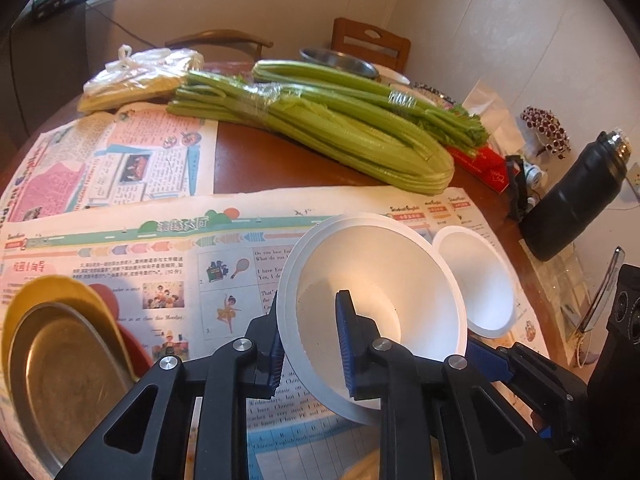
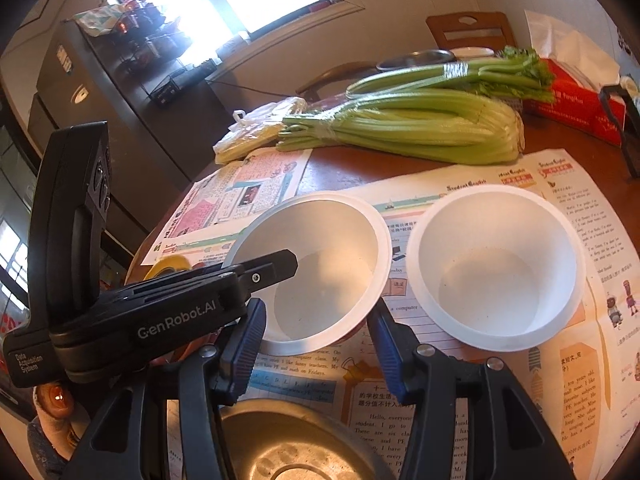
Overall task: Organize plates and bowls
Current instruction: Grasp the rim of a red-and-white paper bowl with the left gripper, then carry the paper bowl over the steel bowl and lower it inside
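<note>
The left gripper [image 1: 310, 350] pinches the near wall of a white bowl [image 1: 372, 304], one pad inside, one outside, tilting it over the newspaper [image 1: 120, 256]; its body reads "GenRobot.AI" and "Data Acquisition System"; the right gripper [image 2: 316, 344] hangs with jaws apart, holding nothing; a second white bowl [image 2: 496, 264] sits just beside the first; the newspaper reads "Student English"; a metal plate [image 1: 60, 376] rests on yellow.

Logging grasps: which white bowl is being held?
The tilted white bowl, its rim pinched by the left gripper; the other bowl sits free beside it.
</note>
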Motion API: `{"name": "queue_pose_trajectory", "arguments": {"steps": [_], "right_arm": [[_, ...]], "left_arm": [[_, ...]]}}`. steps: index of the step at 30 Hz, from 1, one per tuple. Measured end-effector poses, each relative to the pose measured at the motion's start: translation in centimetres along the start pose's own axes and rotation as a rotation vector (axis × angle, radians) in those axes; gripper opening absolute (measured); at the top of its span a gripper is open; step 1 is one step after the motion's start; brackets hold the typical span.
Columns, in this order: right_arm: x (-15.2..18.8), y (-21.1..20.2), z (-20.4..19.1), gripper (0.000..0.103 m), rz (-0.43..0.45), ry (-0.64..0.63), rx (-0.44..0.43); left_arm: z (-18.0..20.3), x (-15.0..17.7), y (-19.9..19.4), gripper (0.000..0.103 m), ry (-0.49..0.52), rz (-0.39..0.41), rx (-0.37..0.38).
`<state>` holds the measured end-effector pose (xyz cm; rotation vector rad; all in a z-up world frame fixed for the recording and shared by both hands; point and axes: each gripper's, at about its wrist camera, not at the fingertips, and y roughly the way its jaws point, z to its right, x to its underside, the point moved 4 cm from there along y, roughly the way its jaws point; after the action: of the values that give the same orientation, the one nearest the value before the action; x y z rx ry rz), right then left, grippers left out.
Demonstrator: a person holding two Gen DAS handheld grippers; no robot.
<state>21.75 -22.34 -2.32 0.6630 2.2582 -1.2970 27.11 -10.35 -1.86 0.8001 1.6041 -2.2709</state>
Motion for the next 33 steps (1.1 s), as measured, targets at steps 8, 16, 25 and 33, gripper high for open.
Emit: {"name": "queue_pose_trajectory", "arguments": {"steps": [8,16,25,33], "right_arm": [[0.3,-3.0,-1.9,0.053,0.052,-0.055,-0.018],[1.5,-6.3,-3.3,0.053,0.091,-0.092,-0.039],[3.7,-9.7,-3.8,0.053,0.122,-0.138,-0.034],[5.8,-11.0,-3.9,0.053,0.104,-0.151,-0.034]], "left_arm": [[0.7,0.8,-3.9,0.024,-0.005,0.060,0.013],[2.1,2.5,-7.3,0.026,0.006,0.097,0.021],[3.8,5.1,-9.6,0.026,0.021,0.125,0.029],[4.4,7.5,-10.0,0.026,0.023,0.114,0.026]]}}
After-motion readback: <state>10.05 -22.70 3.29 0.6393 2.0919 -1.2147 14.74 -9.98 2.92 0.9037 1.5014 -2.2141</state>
